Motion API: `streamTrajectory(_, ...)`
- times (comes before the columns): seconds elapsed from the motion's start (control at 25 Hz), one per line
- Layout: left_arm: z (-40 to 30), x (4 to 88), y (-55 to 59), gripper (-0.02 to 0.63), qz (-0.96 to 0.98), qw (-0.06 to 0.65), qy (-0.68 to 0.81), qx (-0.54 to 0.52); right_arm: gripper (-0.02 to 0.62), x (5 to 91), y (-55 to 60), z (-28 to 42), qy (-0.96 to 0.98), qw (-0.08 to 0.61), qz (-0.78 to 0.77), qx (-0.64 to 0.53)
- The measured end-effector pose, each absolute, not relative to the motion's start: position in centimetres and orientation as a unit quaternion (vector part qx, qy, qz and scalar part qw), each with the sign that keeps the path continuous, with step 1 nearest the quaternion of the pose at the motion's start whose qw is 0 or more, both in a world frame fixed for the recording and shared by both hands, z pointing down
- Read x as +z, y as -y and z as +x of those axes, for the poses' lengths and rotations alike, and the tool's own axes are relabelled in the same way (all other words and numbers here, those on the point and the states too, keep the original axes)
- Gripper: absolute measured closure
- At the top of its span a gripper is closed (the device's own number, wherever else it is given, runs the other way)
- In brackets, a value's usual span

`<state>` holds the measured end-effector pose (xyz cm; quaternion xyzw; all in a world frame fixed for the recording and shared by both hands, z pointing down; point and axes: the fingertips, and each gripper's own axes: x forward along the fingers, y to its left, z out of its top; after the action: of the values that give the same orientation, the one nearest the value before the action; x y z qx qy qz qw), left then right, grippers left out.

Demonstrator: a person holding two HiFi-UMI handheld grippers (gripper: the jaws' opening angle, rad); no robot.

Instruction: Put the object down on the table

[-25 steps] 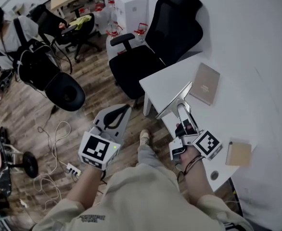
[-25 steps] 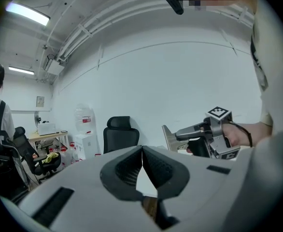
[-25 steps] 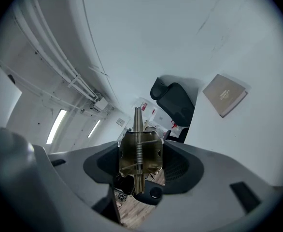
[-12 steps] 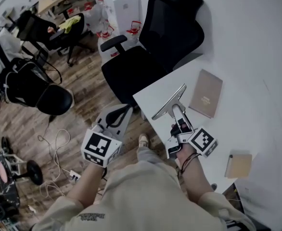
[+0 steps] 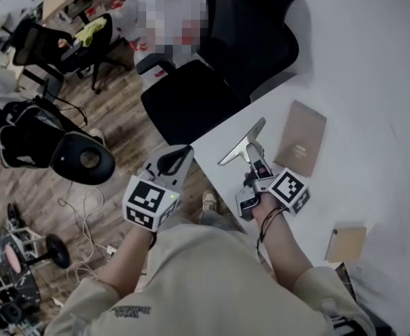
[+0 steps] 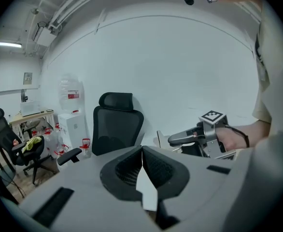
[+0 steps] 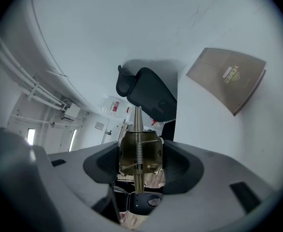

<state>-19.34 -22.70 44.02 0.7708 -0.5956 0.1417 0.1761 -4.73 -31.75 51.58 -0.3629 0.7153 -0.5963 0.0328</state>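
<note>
Right gripper (image 5: 256, 168) pinches a T-shaped metal tool (image 5: 241, 144), a squeegee by its look. In the right gripper view the jaws stand wide on its brass-coloured, spring-loaded middle, pads against both flanks, and a thin bar runs up out of them. Left gripper (image 5: 179, 157) has its jaws pressed together with nothing between them. It sits lower centre-left of the head view, off the table's left edge over the wooden floor (image 5: 114, 117). The tool is at the centre of the head view, over the near-left corner of the white table (image 5: 359, 117), its cross-bar slanting to the upper left, just left of the brown booklet (image 5: 301, 137). We cannot tell whether it touches the tabletop yet. A small tan notebook (image 5: 345, 242) lies lower right, well apart, and a black office chair (image 5: 212, 82) stands beyond the corner. On handling, we judge the tool stiff, all metal and fairly light. Its faces look hard and smooth, so it could slide in the pads if the grip eases. The long cross-bar out front should make it want to tip or roll on release. The boxy middle, where we hold it now, looks like the best grip, not the thin blade. We would lay it flat on bare table, clear of the edge and the booklet, before letting go.
</note>
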Motion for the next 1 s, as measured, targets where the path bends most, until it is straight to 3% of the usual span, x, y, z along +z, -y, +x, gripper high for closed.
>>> streamTrajectory(1.0, -25.7, 53.6, 31.9, 0.584, 0.828, 0.242, 0.466, 0.199, 0.353, 65.3, 34.6, -11.6, -0.609, -0.005, -0.465, -0.643)
